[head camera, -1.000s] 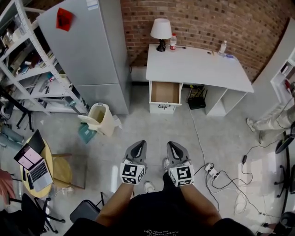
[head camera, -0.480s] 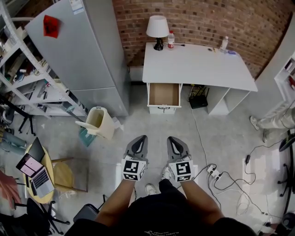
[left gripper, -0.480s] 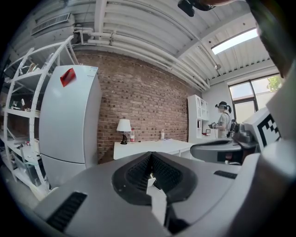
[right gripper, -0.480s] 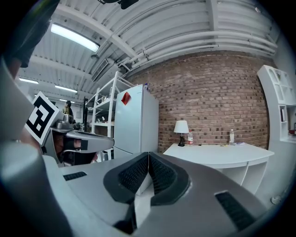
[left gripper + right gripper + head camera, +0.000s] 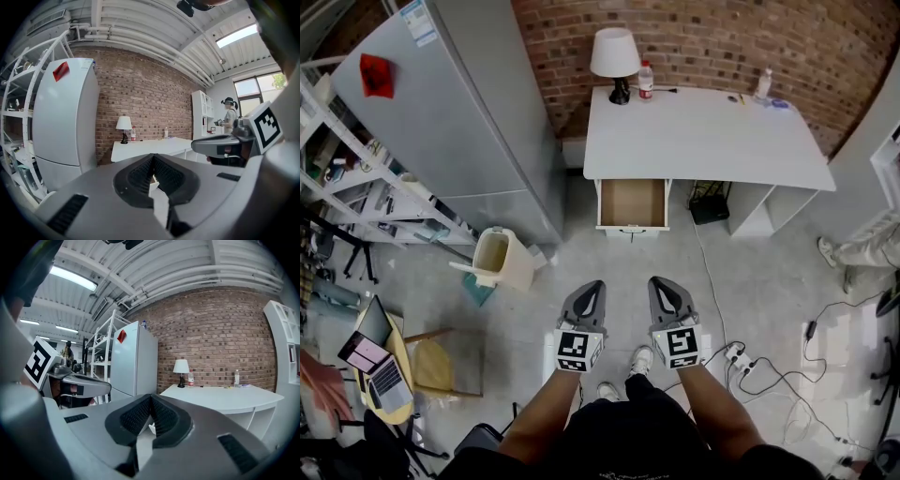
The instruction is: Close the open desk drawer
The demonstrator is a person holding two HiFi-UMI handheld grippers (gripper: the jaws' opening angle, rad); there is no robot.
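The white desk (image 5: 703, 131) stands against the brick wall, and its drawer (image 5: 631, 202) is pulled out, showing an empty brown inside. Both grippers are held side by side over the floor, well short of the drawer and pointing toward it. My left gripper (image 5: 593, 285) is shut with nothing in it, and in the left gripper view its pads (image 5: 153, 157) meet at the tip. My right gripper (image 5: 660, 281) is shut and empty too, its tip (image 5: 150, 398) aimed at the desk (image 5: 220, 399). The desk (image 5: 150, 147) also shows ahead in the left gripper view.
A tall grey fridge (image 5: 459, 122) stands left of the desk, with a cream bin (image 5: 497, 261) on the floor by it. A lamp (image 5: 615, 54) and a bottle (image 5: 645, 82) sit on the desk. A power strip and cables (image 5: 736, 356) lie at the right. A person's legs (image 5: 862, 248) show at the far right.
The whole view has advanced toward the desk, so the desk and open drawer sit nearer and lower in the head view. Both grippers stay shut, side by side.
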